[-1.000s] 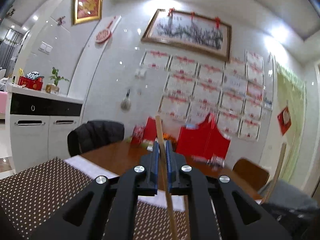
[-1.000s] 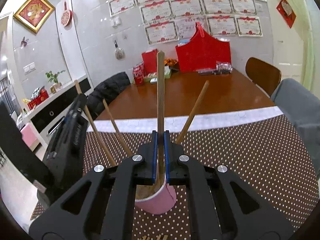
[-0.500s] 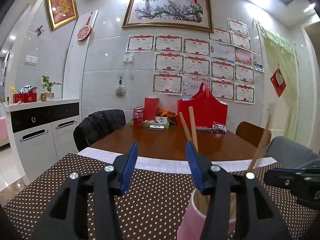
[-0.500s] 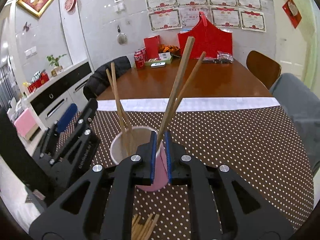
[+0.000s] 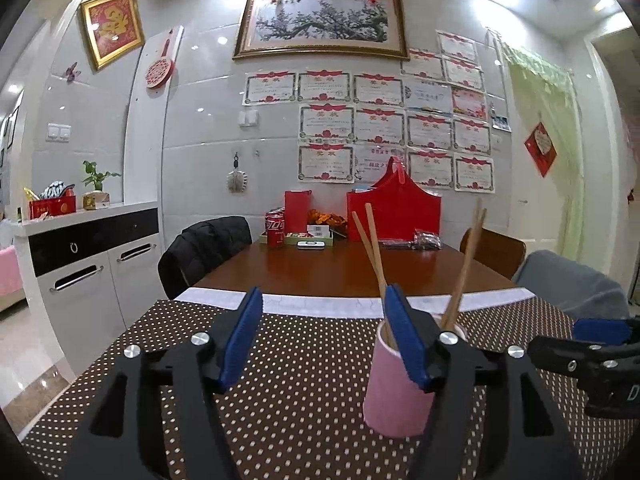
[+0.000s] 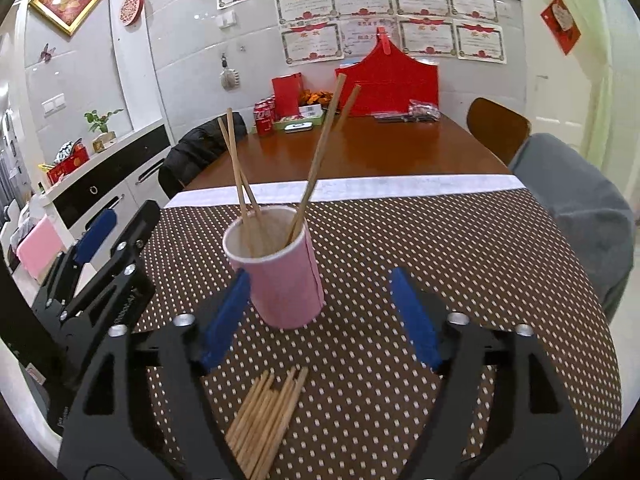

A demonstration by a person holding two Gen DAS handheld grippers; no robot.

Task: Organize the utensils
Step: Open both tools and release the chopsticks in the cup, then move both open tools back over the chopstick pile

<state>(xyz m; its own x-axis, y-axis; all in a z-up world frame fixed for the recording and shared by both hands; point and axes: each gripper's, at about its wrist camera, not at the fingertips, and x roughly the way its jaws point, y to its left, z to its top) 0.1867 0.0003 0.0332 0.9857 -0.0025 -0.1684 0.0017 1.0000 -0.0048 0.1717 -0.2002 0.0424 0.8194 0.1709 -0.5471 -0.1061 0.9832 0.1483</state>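
I see both my grippers, left (image 5: pixel 322 334) and right (image 6: pixel 318 312), spreading apart, empty, beside the pink cup (image 6: pixel 280 272) holding four chopsticks (image 6: pixel 320 160).

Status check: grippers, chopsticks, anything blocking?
Left gripper and right gripper opening, empty. Four chopsticks standing in pink cup; loose pile remains on mat. Nothing blocking.

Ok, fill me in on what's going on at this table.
A person with a gripper in each hand is sorting chopsticks into a pink cup on the dotted tablecloth. Four chopsticks stand in the cup, leaning against its rim. Both the left gripper and the right gripper are opening, with no chopstick between their jaws. A loose pile of chopsticks lies on the cloth in front of the cup, not yet put away.
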